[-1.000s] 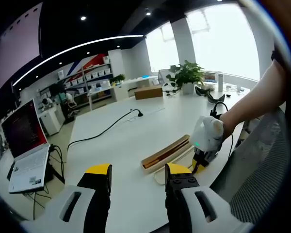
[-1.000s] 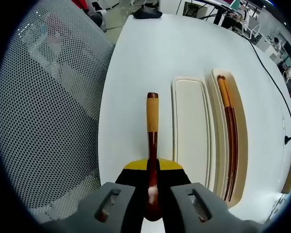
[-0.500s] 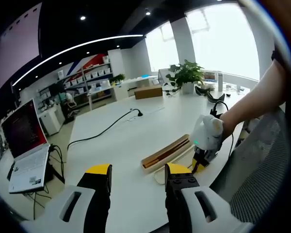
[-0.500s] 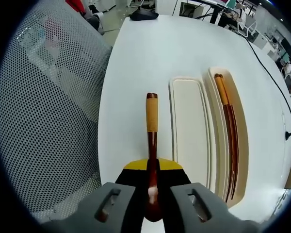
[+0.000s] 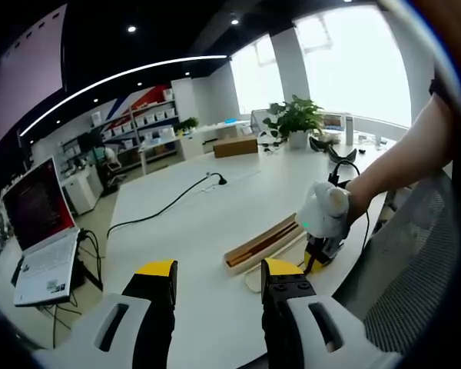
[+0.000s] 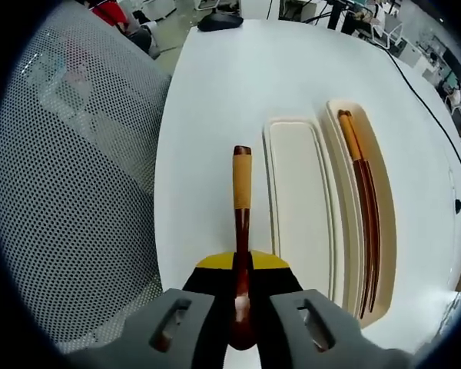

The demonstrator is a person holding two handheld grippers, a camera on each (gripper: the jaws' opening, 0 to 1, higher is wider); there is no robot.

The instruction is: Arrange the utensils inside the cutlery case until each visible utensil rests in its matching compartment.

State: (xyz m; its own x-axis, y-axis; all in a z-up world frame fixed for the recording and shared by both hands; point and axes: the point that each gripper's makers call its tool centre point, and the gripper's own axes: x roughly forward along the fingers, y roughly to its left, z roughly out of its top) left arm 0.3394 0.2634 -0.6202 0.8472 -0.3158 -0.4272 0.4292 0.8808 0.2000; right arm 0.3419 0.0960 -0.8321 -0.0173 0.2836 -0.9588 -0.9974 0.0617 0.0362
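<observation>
One utensil, seemingly a spoon, slightly higher than before.

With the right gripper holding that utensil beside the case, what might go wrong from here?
The right gripper is shut on the wooden utensil, gripped near one end with most of its length sticking out, so it may pivot or slip. It hangs over bare table beside the case, not over the vacant compartment, so releasing now would miss. A careless placement might also disturb the chopsticks in the neighbouring compartment.
</observation>
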